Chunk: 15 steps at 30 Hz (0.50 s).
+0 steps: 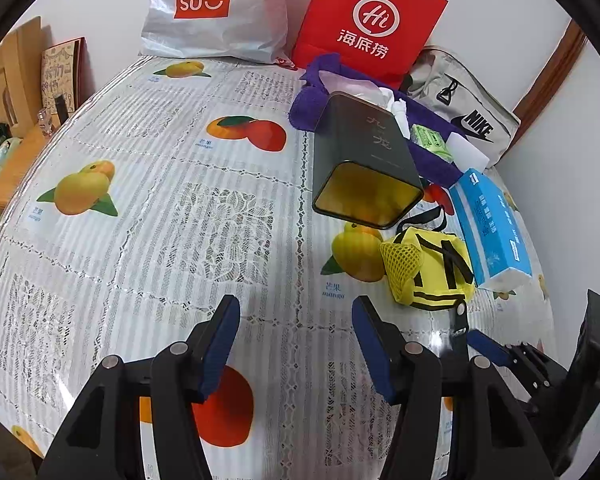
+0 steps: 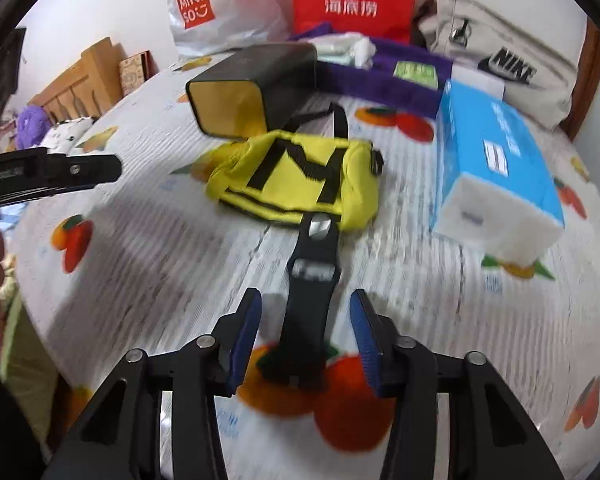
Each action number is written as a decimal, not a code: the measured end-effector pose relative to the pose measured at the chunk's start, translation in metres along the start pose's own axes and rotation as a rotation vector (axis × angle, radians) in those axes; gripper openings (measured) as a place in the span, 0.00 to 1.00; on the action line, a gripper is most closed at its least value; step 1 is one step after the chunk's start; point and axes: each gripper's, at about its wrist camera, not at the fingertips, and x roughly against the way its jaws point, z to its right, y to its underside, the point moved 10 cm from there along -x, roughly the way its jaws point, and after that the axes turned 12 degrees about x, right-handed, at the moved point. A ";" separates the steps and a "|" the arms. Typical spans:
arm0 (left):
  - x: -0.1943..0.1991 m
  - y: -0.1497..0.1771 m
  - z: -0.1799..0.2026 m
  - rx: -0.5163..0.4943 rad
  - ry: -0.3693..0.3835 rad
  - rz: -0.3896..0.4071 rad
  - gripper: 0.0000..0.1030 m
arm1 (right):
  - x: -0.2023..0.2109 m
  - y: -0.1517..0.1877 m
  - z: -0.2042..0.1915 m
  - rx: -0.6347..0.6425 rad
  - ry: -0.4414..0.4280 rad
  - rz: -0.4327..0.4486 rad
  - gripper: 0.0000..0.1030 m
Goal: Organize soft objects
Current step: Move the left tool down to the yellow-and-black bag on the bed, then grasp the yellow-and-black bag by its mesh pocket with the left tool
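Black strap [image 2: 310, 308] lies nearest, between spread fingers of right gripper [image 2: 305, 328], untouched | left gripper [image 1: 296, 340] also spread, holding nothing | yellow bag [image 2: 300, 178] mid-table, near side of dark tin [image 2: 252, 88] | blue tissue pack [image 2: 496, 168] right of bag

Bright, even indoor light, soft shadows. Left view sharp; glare on table [image 1: 436, 338] plastic. Right view motion-blurred, fisheye edges dark, bent
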 end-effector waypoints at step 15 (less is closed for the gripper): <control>-0.006 0.013 0.030 -0.067 0.034 -0.028 0.54 | 0.001 -0.003 -0.002 0.040 -0.017 0.063 0.25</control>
